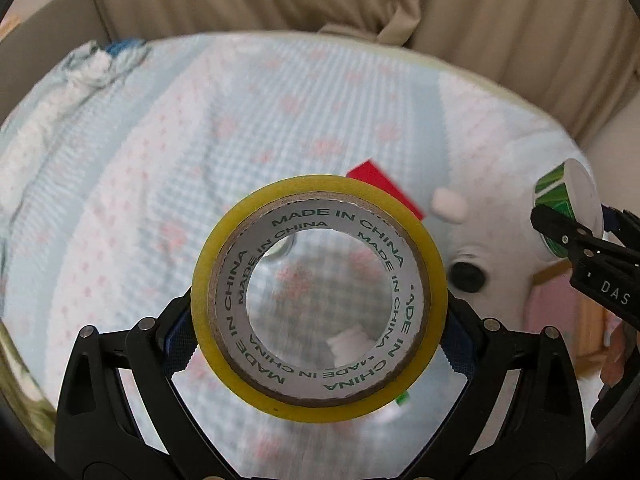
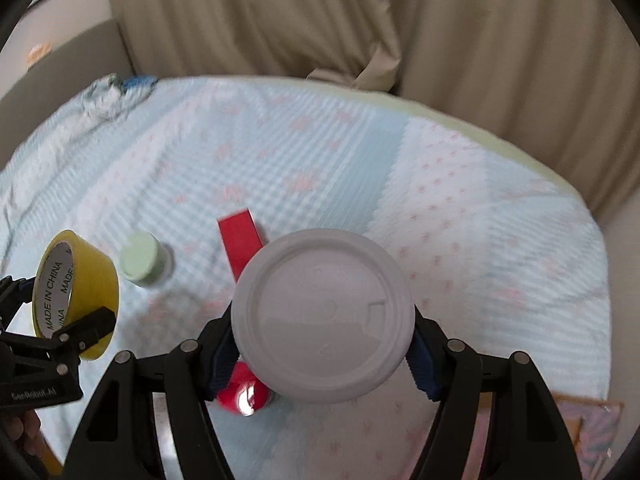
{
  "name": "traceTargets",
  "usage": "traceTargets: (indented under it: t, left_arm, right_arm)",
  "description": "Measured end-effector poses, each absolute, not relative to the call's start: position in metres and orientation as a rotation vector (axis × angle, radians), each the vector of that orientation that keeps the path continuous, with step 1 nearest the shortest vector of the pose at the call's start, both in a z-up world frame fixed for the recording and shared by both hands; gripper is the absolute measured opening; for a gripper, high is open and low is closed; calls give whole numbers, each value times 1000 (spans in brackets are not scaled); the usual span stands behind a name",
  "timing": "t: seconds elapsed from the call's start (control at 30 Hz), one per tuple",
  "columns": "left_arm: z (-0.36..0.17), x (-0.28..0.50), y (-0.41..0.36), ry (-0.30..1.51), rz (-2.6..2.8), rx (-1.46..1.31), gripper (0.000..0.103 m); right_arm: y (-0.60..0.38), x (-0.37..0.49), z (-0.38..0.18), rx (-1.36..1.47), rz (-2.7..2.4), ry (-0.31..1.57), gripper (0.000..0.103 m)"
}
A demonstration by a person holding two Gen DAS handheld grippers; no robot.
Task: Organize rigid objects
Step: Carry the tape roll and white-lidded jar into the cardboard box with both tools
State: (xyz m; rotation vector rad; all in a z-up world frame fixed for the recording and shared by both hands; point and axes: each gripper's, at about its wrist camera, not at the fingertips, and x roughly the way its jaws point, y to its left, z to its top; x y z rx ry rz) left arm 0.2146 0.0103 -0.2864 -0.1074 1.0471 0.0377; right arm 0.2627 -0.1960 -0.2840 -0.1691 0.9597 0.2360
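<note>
My left gripper (image 1: 320,308) is shut on a yellow tape roll (image 1: 320,394), held up above the bed with its hole facing the camera; the roll also shows at the left of the right wrist view (image 2: 90,276). My right gripper (image 2: 324,328) is shut on a cup with a white lid (image 2: 324,320); its green patterned side shows at the right of the left wrist view (image 1: 554,196). A red flat box (image 2: 240,242) and a pale green capped bottle (image 2: 142,260) lie on the bed beyond.
The bed has a light blue and pink patterned cover (image 2: 440,208). A red shiny object (image 2: 242,394) lies under my right gripper. A white object with a black knob (image 1: 468,276) lies at the right. Beige curtains (image 2: 360,20) hang behind. A crumpled cloth (image 1: 92,64) sits far left.
</note>
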Motion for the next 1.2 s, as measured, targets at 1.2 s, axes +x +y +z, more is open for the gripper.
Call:
traceTargets:
  t: [1.2]
  left_arm:
    - [-244,176,-388,1253,-636,343,97]
  right_arm:
    - [-560,97,-190,387,-329,1143,67]
